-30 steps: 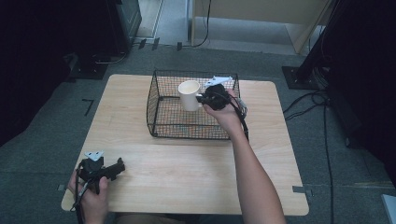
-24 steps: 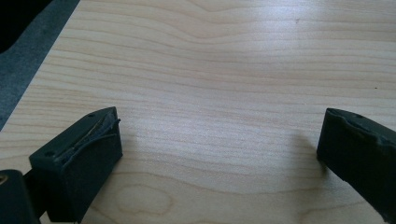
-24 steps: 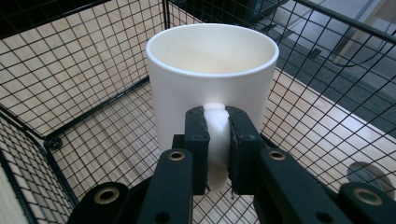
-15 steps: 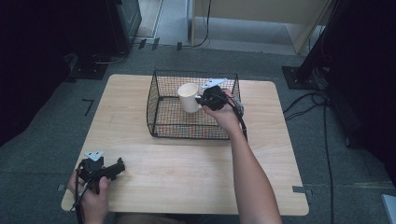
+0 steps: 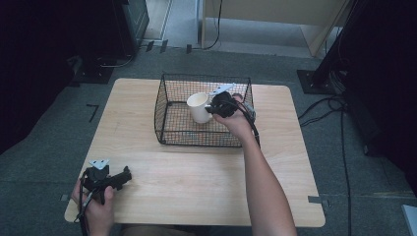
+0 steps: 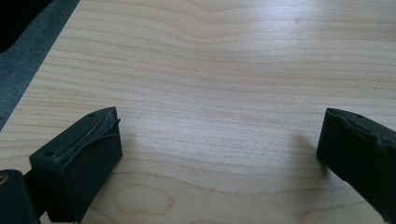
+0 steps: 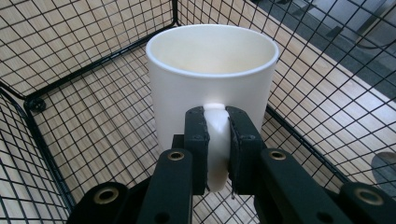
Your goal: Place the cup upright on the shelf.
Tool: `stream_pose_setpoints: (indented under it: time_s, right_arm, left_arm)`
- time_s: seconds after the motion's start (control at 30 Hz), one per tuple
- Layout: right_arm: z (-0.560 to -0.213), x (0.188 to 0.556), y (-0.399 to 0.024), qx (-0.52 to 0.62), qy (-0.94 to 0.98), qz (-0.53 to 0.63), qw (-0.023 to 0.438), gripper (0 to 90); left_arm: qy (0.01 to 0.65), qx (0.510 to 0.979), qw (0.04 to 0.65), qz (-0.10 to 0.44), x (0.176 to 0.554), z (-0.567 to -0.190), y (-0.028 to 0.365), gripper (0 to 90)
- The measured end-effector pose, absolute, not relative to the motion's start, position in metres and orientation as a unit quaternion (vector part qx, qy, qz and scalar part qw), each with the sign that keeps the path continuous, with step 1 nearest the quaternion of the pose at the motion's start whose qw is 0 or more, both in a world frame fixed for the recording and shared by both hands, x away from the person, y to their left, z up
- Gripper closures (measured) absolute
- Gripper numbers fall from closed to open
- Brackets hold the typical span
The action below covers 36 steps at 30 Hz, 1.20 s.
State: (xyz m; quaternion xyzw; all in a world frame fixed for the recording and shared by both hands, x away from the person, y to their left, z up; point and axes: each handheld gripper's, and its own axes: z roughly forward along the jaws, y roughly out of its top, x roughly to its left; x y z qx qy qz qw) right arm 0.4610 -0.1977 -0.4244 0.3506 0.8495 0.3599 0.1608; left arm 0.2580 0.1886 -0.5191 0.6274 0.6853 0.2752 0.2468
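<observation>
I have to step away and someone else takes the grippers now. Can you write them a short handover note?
Right gripper: shut on the handle of the white mug, holding it upright inside the black wire basket. Whether the mug's base touches the basket floor cannot be told.
Left gripper: open, holding nothing, low over the wooden table near its front left corner.
Done: mug gripped by the handle, within the basket walls.
Left: probably finish the move, setting the mug down or lifting it out, then release.
</observation>
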Motion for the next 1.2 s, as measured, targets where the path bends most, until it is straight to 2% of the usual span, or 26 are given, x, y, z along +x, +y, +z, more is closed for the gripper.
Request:
stream_pose_setpoints:
  time_s: [0.2, 0.37, 0.5, 0.67, 0.77, 1.0, 1.2]
  right_arm:
    - [-0.4246, 0.4615, -0.1987, 0.362, 0.847, 0.356, 0.16, 79.5]
    - [-0.4242, 0.4607, -0.1991, 0.362, 0.845, 0.357, 0.165, 67.7]
    - [-0.4249, 0.4604, -0.201, 0.359, 0.848, 0.353, 0.166, 66.5]
    - [-0.4243, 0.4607, -0.2015, 0.367, 0.844, 0.354, 0.168, 53.9]
    - [-0.4241, 0.4604, -0.2014, 0.368, 0.843, 0.354, 0.171, 50.6]
    - [-0.4244, 0.4609, -0.2009, 0.376, 0.84, 0.349, 0.176, 44.1]
    - [-0.4241, 0.461, -0.2013, 0.38, 0.835, 0.355, 0.178, 43.4]
  left_arm:
    - [0.685, 0.628, 0.247, 0.275, 0.2582, -0.5191, 0.1884, 0.1]
    - [0.685, 0.628, 0.247, 0.275, 0.2583, -0.5191, 0.1884, 0.1]
    - [0.685, 0.628, 0.247, 0.275, 0.2582, -0.5191, 0.1885, 0.1]
    - [0.685, 0.628, 0.247, 0.275, 0.2584, -0.5191, 0.1884, 0.1]
    - [0.685, 0.628, 0.247, 0.275, 0.2585, -0.5191, 0.1883, 0.1]
    - [0.685, 0.628, 0.247, 0.275, 0.2585, -0.5191, 0.1883, 0.1]
    - [0.685, 0.628, 0.247, 0.275, 0.2585, -0.5191, 0.1883, 0.1]
